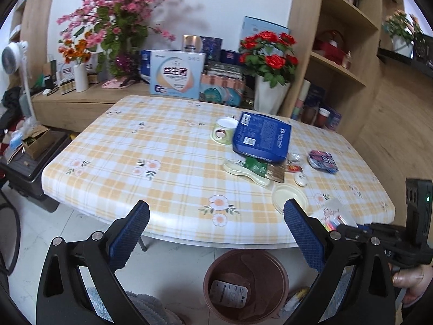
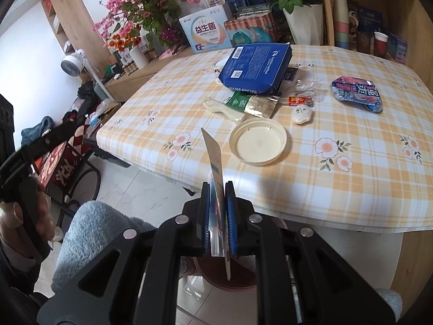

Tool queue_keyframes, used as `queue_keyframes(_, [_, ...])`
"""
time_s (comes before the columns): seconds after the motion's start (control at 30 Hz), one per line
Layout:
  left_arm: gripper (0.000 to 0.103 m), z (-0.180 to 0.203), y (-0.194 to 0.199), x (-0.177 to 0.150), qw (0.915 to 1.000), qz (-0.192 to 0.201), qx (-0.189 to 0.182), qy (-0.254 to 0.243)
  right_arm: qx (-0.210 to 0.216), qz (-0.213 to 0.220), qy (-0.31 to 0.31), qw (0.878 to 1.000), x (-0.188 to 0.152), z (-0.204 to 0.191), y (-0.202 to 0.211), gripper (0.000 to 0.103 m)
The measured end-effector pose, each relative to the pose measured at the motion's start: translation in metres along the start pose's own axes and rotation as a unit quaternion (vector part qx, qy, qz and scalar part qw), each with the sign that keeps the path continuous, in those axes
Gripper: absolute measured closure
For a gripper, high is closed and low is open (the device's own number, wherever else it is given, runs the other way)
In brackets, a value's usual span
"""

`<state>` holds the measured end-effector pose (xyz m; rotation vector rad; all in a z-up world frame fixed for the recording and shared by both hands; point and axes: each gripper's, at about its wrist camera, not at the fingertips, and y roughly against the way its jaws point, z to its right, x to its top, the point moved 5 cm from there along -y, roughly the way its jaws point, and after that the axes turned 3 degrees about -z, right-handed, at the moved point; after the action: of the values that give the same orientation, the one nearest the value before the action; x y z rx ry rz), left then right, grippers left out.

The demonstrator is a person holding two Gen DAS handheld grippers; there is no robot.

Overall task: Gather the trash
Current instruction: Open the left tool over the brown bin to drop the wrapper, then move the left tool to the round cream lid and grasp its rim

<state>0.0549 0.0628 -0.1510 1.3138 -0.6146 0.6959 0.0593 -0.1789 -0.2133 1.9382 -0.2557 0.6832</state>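
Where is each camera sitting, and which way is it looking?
Left wrist view: sits on the open left gripper, looks down across the checked table and into the brown bin; a hand shows at right.
Right wrist view: sits on the right gripper, shut on a flat packet, facing the table; the other hand shows at left.
Both see the blue box and round lid.
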Motion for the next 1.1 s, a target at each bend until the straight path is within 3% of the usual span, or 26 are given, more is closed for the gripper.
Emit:
queue_keyframes(0.23, [0.006, -0.023, 0.006, 0.0, 0.9992, 0.013, 0.016, 0.035, 0.005, -0.018, 0.016, 1.0, -0.003, -0.012, -0.007, 0.086])
queue_keyframes(0.33, [0.006, -0.027, 0.007, 0.0, 0.9988, 0.015, 0.018, 0.042, 0.007, -0.019, 0.017, 1.0, -0.004, -0.015, -0.009, 0.07])
queue_keyframes(0.5, [0.006, -0.026, 0.007, -0.001, 0.9991, 0.018, 0.015, 0.036, -0.003, -0.006, 0.018, 1.0, 0.0, -0.014, -0.004, 0.057])
queue_keyframes(0.6, [0.006, -0.022, 0.006, -0.001, 0.9993, 0.02, 0.019, 0.026, -0.017, 0.01, 0.019, 1.0, 0.003, -0.009, 0.002, 0.027])
queue_keyframes(0.63, [0.006, -0.021, 0.006, -0.002, 0.9993, 0.022, 0.02, 0.024, -0.027, 0.019, 0.021, 0.999, 0.005, -0.006, 0.005, 0.012])
queue_keyframes(0.67, [0.006, -0.021, 0.006, -0.002, 0.9993, 0.022, 0.02, 0.022, -0.043, 0.032, 0.023, 0.998, 0.008, -0.003, 0.009, 0.006])
queue_keyframes(1.1, [0.006, -0.002, -0.013, -0.004, 0.9999, 0.008, 0.012, 0.0, -0.181, 0.083, -0.036, 0.979, 0.027, 0.084, 0.042, 0.006])
